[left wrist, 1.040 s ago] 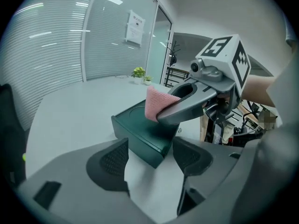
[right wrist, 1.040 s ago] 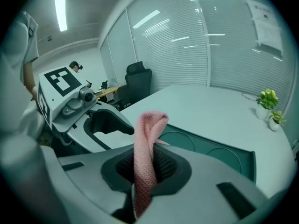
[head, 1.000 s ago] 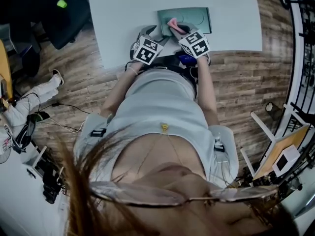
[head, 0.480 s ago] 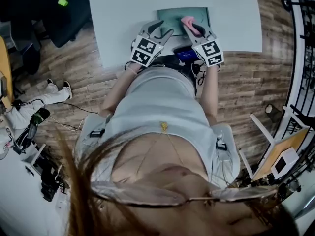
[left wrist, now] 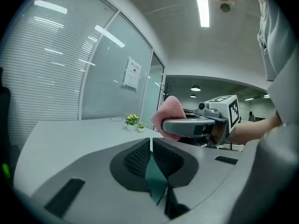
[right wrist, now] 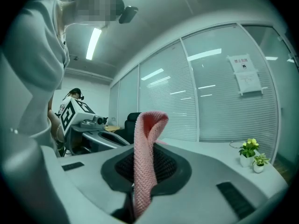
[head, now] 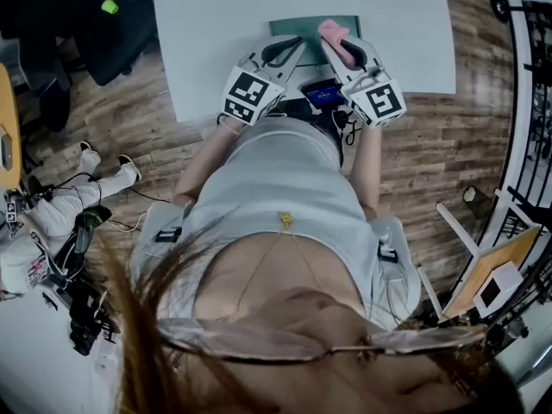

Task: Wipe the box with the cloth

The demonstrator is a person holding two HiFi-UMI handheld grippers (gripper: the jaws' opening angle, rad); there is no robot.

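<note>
White table (head: 216, 41) on wood floor. Black office chair (head: 103, 33) far left, someone's legs (head: 90, 195) on the floor at left, well clear. Two small potted plants (right wrist: 250, 155) on the table's far side, blinds behind glass beyond.

Teal box (head: 304, 26) flat on the table near the front edge, near side covered by both grippers in head view.

Both held above the box, pointing away from the body, roughly level, tips angled toward each other.

Left gripper (left wrist: 151, 146): jaws just closed, pads together. Teal sliver in the slit below, can't tell if pinched or seen through.

Right gripper (right wrist: 145, 169): clamped on pink cloth (right wrist: 148, 125), folded loop standing above the pads.
</note>
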